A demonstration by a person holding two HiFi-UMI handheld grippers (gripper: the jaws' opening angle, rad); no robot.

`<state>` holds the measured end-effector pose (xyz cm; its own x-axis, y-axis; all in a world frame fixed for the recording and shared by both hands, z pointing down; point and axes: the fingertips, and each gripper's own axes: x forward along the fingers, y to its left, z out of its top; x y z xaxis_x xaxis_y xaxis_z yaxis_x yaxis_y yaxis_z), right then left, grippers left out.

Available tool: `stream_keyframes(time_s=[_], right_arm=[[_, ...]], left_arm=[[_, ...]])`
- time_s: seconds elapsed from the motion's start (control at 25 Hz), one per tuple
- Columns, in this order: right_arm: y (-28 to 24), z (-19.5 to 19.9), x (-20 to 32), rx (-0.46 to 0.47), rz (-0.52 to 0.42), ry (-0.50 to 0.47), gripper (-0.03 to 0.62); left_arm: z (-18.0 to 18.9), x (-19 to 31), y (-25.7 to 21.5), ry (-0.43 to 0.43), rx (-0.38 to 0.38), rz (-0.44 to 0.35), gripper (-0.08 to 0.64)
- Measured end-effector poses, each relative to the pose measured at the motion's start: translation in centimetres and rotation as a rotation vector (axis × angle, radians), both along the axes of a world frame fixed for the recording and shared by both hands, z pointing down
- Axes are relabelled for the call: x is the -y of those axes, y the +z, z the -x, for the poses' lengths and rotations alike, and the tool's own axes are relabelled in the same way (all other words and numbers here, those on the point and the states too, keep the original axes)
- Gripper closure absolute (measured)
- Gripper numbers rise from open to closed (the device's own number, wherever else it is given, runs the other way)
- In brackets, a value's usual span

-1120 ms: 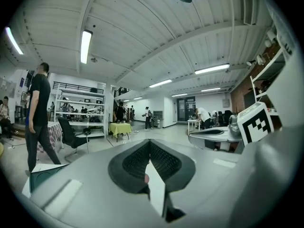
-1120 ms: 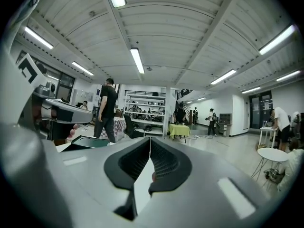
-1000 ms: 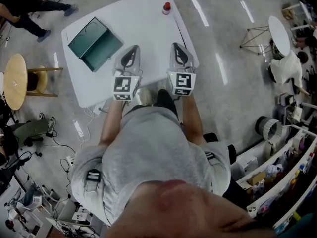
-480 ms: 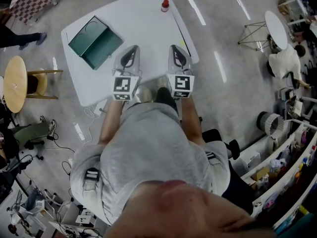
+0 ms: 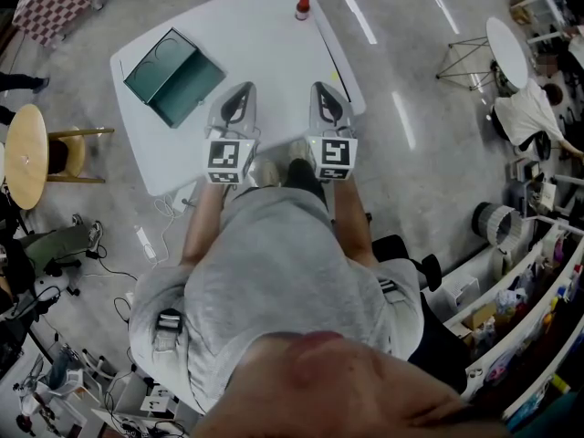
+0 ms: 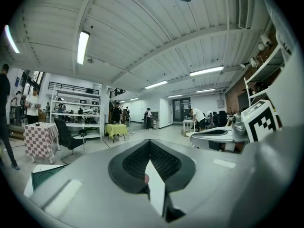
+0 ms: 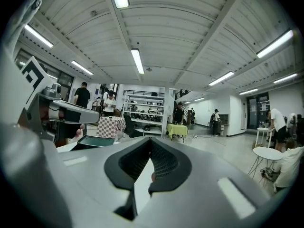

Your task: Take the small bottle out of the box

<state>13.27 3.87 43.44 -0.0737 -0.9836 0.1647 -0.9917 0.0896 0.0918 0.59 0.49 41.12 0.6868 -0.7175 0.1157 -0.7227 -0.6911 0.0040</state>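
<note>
An open teal box (image 5: 173, 78) lies on the left part of the white table (image 5: 274, 53); its inside looks bare. A small bottle with a red cap (image 5: 302, 8) stands outside the box, at the table's far edge. My left gripper (image 5: 242, 89) and right gripper (image 5: 324, 87) hover side by side over the table's near edge, pointing nearly level. Both are shut with nothing between their jaws. In the left gripper view the shut left gripper (image 6: 149, 140) has the box (image 6: 45, 172) low at its left. In the right gripper view the right gripper (image 7: 151, 139) has the box (image 7: 97, 140) to its left.
A round wooden stool (image 5: 27, 149) stands left of the table, with cables (image 5: 146, 240) on the floor near it. A round white side table (image 5: 509, 48) and a seated person (image 5: 525, 117) are at the right. Shelving (image 5: 520, 318) runs along the lower right.
Both grippers stay in almost the same place. The person walking at the top left has passed out of the head view.
</note>
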Motion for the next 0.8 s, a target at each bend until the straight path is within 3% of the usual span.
stream_keyframes(time_s=[0.8], right_arm=[[-0.07, 0.22, 0.46, -0.004, 0.002, -0.007, 0.589]], left_arm=[[0.14, 0.46, -0.27, -0.006, -0.004, -0.005, 0.548]])
